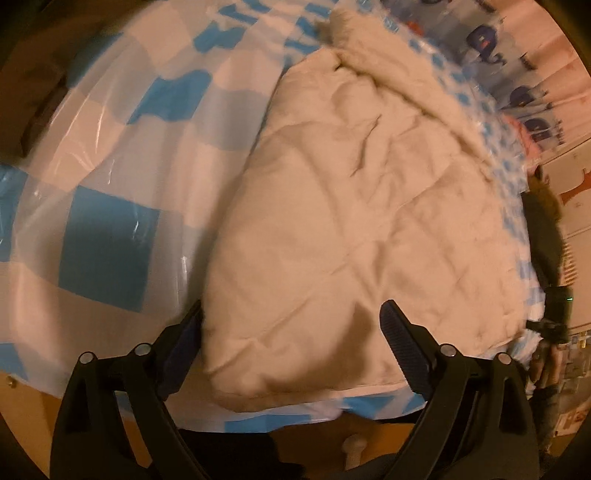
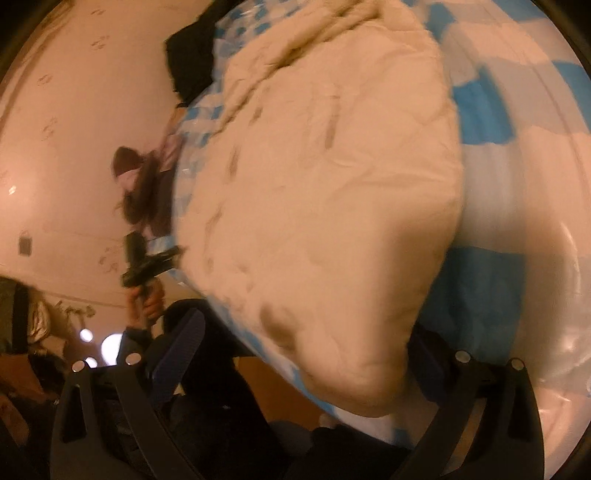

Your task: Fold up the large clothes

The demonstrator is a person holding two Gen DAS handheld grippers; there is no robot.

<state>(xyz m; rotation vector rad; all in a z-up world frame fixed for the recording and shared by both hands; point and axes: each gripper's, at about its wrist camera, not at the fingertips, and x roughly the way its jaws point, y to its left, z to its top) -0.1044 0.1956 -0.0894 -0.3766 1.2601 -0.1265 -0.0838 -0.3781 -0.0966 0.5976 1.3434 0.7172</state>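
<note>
A large cream quilted coat (image 1: 347, 199) with a furry hood (image 1: 347, 26) lies on a blue-and-white checked plastic cover (image 1: 107, 243). My left gripper (image 1: 291, 328) is open, its jaws wide apart on either side of the coat's near hem corner. In the right wrist view the same coat (image 2: 325, 192) fills the middle. My right gripper (image 2: 306, 347) is open, with the coat's lower corner lying between its jaws. The right finger is partly hidden behind the cloth.
The checked cover (image 2: 517, 110) drapes over a table with a wooden front edge (image 1: 29, 410). A person with another hand-held gripper (image 2: 144, 266) stands at the far side. A dark garment (image 2: 192, 48) lies at the table's far end. Printed curtains (image 1: 517, 55) hang behind.
</note>
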